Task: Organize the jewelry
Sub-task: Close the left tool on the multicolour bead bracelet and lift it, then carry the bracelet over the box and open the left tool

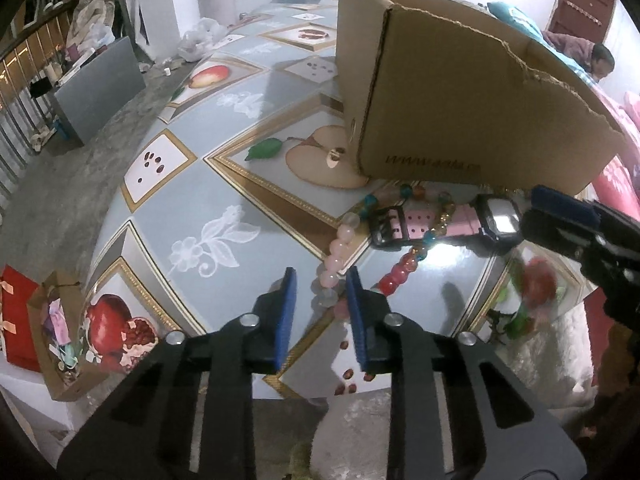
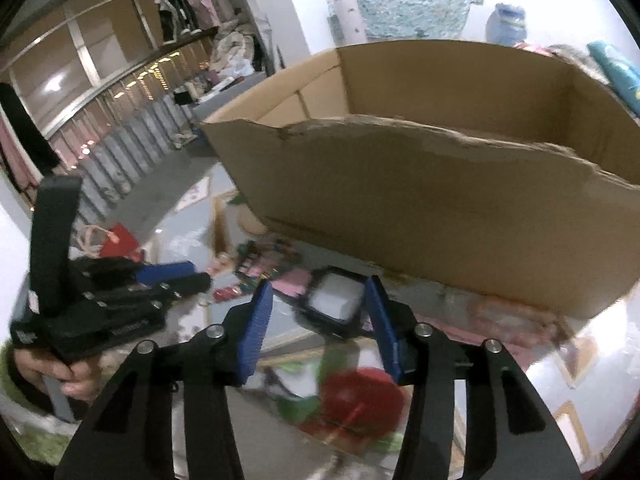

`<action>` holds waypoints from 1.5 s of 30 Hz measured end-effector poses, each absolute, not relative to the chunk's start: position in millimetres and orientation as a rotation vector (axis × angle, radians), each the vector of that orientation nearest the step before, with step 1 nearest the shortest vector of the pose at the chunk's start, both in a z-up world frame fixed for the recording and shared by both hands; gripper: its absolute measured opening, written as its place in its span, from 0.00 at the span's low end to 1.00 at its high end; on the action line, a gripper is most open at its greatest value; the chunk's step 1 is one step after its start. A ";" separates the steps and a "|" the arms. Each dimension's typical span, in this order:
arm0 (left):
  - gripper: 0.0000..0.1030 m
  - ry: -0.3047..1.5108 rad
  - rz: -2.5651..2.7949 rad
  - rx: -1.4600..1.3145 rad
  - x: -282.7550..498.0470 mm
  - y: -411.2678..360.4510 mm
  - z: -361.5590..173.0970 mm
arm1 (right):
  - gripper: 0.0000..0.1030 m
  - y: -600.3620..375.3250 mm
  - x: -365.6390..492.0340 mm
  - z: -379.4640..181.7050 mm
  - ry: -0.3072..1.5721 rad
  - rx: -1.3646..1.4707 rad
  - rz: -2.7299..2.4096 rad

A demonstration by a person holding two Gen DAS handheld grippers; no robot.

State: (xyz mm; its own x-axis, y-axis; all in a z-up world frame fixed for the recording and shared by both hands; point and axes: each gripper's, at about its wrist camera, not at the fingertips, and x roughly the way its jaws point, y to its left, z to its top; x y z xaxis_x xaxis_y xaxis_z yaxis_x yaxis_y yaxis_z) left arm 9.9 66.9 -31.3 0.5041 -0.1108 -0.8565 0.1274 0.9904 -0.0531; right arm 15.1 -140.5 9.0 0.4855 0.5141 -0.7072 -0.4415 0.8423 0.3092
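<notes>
Desk (image 1: 224,184), frame centre: pink bead strand (image 1: 338,254) between parted left claw (image 1: 321,278); watch (image 2: 334,302) framed by parted right claw (image 2: 319,294), cardboard box (image 2: 440,208) behind, presumably the receptacle.

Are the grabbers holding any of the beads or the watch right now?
No, nothing is held. The left gripper is open around the pink beads without pinching them. The right gripper is open in front of the watch.

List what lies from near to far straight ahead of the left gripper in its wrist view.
left gripper → pink bead necklace → pink-strapped watch → cardboard box.
</notes>
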 end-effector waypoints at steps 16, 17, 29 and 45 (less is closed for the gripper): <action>0.09 1.019 -0.165 0.023 6.1 75.7 -38.1 | 0.25 -76.7 54.2 -12.3 1.015 0.031 0.639; 0.09 1.017 -0.168 0.020 5.9 76.1 -38.3 | 0.24 -74.0 54.3 -12.0 1.017 0.015 0.638; 0.09 0.973 -0.180 -0.013 1.5 80.6 -35.0 | 0.10 -61.6 58.2 -7.5 0.989 -0.114 0.624; 0.08 0.822 -0.246 -0.122 -12.0 87.6 27.1 | 0.10 -96.9 36.4 60.7 0.824 0.001 0.689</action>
State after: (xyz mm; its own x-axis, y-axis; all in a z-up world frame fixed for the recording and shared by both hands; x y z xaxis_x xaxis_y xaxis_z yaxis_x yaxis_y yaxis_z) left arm -12.0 87.6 27.1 0.6541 -0.2634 -0.7091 0.1691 0.9646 -0.2024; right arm 36.4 -96.9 60.7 0.4766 0.5640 -0.6743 -0.5636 0.7847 0.2581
